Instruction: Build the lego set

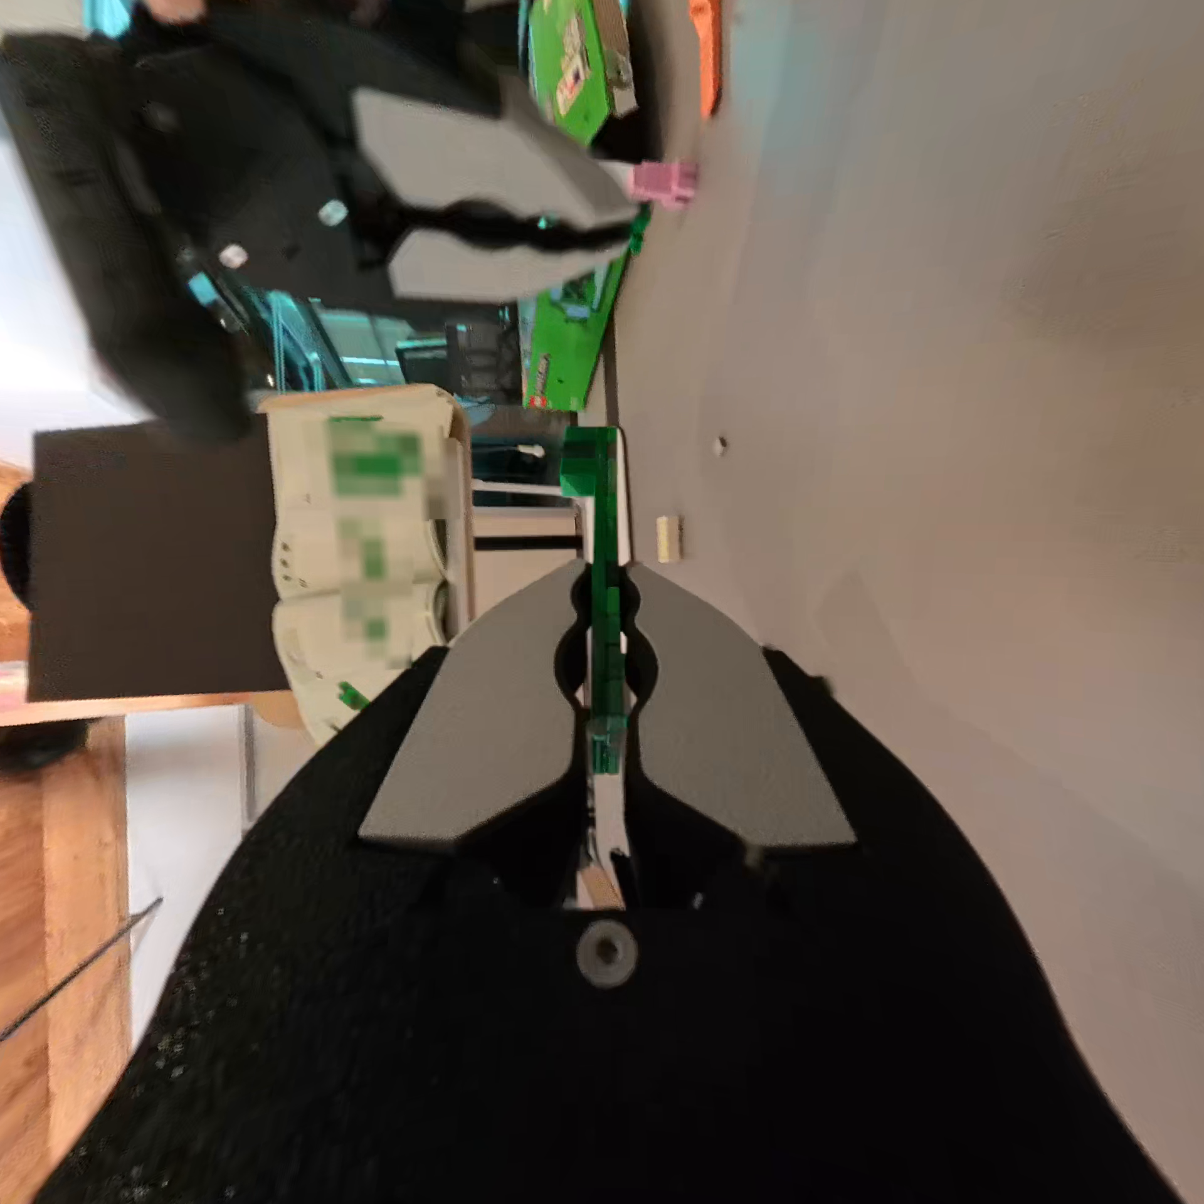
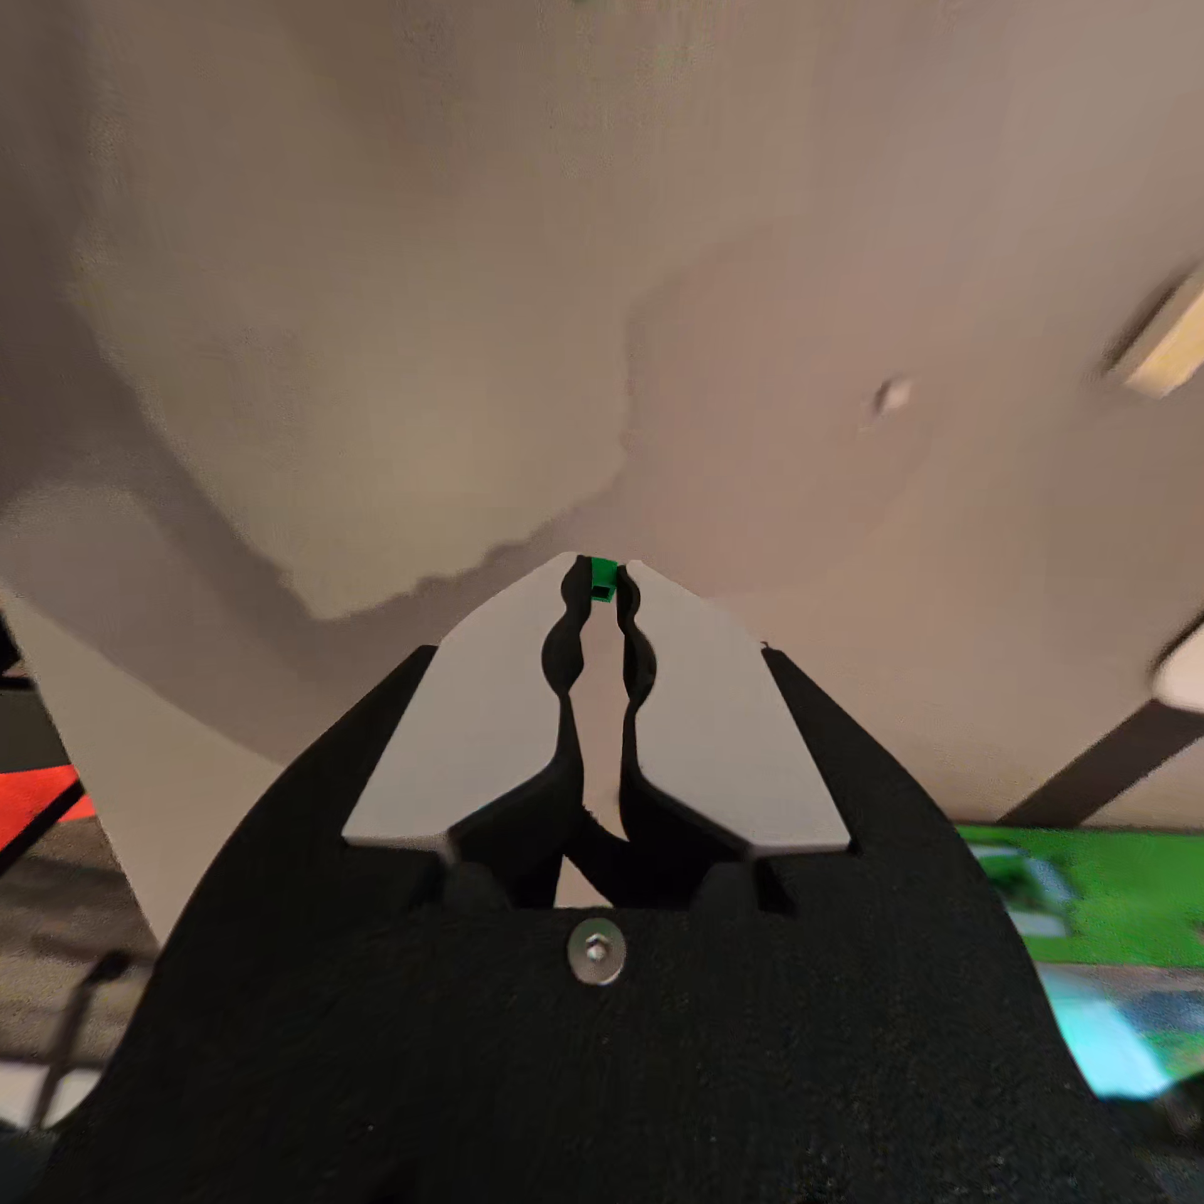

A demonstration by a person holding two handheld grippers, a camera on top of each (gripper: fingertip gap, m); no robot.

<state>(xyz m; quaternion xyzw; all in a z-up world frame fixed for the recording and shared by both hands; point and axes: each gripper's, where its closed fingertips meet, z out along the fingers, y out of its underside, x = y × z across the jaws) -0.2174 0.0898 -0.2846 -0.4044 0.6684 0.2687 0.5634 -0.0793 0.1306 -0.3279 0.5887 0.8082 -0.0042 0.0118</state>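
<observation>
In the left wrist view, rolled sideways, my left gripper [image 1: 606, 570] is shut on a flat green and white lego assembly [image 1: 602, 521] held edge-on, with a green block at its far end. The right gripper [image 1: 629, 225] shows farther off at upper left, blurred, tips near a pink lego piece [image 1: 664, 182]. In the right wrist view my right gripper [image 2: 602, 567] is shut on a small green lego brick [image 2: 602, 578] at its fingertips, above the grey table [image 2: 456, 260].
A cream lego piece [image 1: 668, 539] lies on the table, also in the right wrist view [image 2: 1166, 355], with a small white stud [image 2: 892, 394] nearby. A green lego box [image 1: 573, 65] stands at the table's edge; it shows in the right wrist view [image 2: 1107, 892]. A printed bag [image 1: 365, 554] sits beyond. There is about 15 cm between the tips of the two grippers.
</observation>
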